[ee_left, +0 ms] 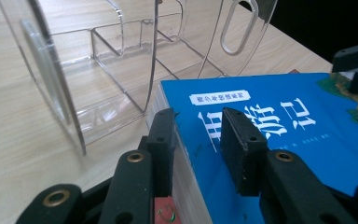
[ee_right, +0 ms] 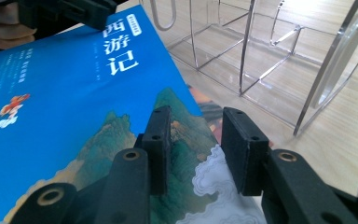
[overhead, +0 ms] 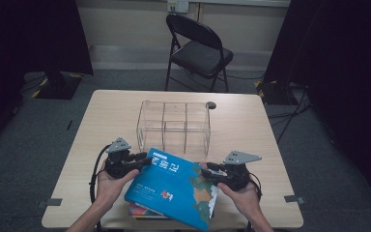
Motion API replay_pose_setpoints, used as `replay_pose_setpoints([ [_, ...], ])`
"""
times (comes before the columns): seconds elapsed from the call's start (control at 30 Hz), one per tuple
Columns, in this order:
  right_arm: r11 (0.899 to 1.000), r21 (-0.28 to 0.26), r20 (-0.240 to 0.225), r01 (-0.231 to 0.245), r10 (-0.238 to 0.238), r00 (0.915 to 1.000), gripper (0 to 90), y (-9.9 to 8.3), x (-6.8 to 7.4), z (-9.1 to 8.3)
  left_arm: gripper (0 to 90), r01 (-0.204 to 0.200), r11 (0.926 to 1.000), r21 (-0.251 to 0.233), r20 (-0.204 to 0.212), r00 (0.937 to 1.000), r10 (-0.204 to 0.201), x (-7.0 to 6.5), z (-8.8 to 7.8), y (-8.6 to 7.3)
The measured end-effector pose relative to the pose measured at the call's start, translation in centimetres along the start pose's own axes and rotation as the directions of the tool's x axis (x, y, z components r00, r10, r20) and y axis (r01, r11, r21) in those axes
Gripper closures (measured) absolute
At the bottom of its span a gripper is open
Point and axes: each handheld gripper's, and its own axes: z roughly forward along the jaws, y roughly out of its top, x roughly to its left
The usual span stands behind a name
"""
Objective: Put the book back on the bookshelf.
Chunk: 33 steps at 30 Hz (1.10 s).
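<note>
Left gripper (overhead: 142, 160): held in the person's left hand (overhead: 110, 183), at the near-left of the table (overhead: 251, 125). In the left gripper view its jaws straddle the corner of the book (ee_left: 279, 121), one jaw on the page edge, the other on the blue cover; it appears clamped on that corner, though contact of the pads is hard to confirm.

Right gripper (overhead: 207, 170): held in the right hand (overhead: 244, 195), at the book's right edge. In the right gripper view the jaws lie over the cover's mountain artwork; whether they pinch the book cannot be told.

Book: blue cover, white characters, tilted and raised between the two grippers, at the table's near edge. It sits above a second book (overhead: 142, 211), whose edge shows beneath.

Rack (overhead: 174, 126): clear plastic, upright dividers forming compartments, just beyond the book at the table's middle.

Chair (overhead: 198, 46): black, folding, on the floor past the far edge.
</note>
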Motion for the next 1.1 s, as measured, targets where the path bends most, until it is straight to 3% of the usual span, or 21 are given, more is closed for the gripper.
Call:
replay_pose_setpoints([
  [0.07,1.000,0.002,0.001,0.000,0.000,1.0000,64.4,-0.2,0.1,-0.4,66.1,0.009,1.0000,0.001,0.009,0.9999,-0.009,0.1,0.2,0.1],
  [0.13,1.000,0.004,0.005,0.005,-0.005,1.0000,65.1,-0.4,0.4,-0.7,66.4,-0.022,0.9998,0.002,0.024,0.9995,0.022,0.0,0.8,0.5],
  [0.23,1.000,0.008,0.006,0.010,-0.010,0.9999,65.8,-0.5,0.6,-1.0,66.9,-0.033,0.9995,0.000,0.025,0.9991,0.033,-0.1,1.2,0.7],
  [0.27,0.999,0.009,0.004,0.041,-0.041,0.9991,66.0,-0.6,0.8,-1.3,67.1,-0.062,0.9980,-0.012,0.013,0.9980,0.062,-0.4,1.8,0.9],
  [0.33,0.999,0.014,-0.005,0.037,-0.037,0.9993,66.0,-0.7,0.8,-1.4,67.2,-0.063,0.9980,-0.007,0.018,0.9978,0.063,-0.4,2.0,1.1],
  [0.4,0.999,0.028,-0.026,0.045,-0.044,0.9987,63.8,-0.6,0.7,-1.6,67.2,-0.037,0.9993,-0.008,0.057,0.9977,0.037,0.2,2.2,1.1],
  [0.6,0.997,0.050,-0.077,0.058,-0.054,0.9956,62.9,1.2,0.6,-0.7,66.0,-0.038,0.9993,-0.003,0.051,0.9980,0.038,-0.1,1.7,1.0],
  [0.7,0.997,0.051,-0.083,0.062,-0.057,0.9949,65.6,2.0,0.3,-0.1,61.7,-0.030,0.9993,0.024,0.083,0.9962,0.028,-0.1,0.4,0.2],
  [0.77,0.997,0.051,-0.084,0.061,-0.057,0.9948,66.0,2.1,0.2,0.1,60.8,-0.034,0.9992,0.022,0.082,0.9961,0.032,-0.1,-0.2,-0.1],
  [0.83,0.996,0.067,-0.085,0.062,-0.056,0.9948,67.6,2.1,0.1,0.7,60.3,-0.019,0.9997,0.016,0.089,0.9958,0.018,-0.1,-1.9,-1.3],
  [0.9,0.995,0.079,-0.085,0.061,-0.054,0.9949,68.8,2.0,0.1,0.8,59.5,-0.001,1.0000,0.009,0.092,0.9958,0.000,-0.1,-2.5,-1.6],
  [0.93,0.996,0.075,-0.097,0.042,-0.035,0.9947,70.4,1.7,-0.1,0.9,59.4,0.010,0.9998,0.014,0.090,0.9958,-0.011,0.1,-3.6,-2.1],
  [1.07,0.997,0.075,-0.089,0.035,-0.028,0.9957,70.7,1.6,0.0,0.9,59.0,0.012,0.9999,0.005,0.106,0.9943,-0.013,-0.1,-5.3,-3.2],
  [1.1,0.996,0.076,-0.085,0.036,-0.030,0.9959,70.8,1.5,0.1,0.9,59.0,0.005,1.0000,0.002,0.092,0.9957,-0.005,-0.2,-5.7,-3.5],
])
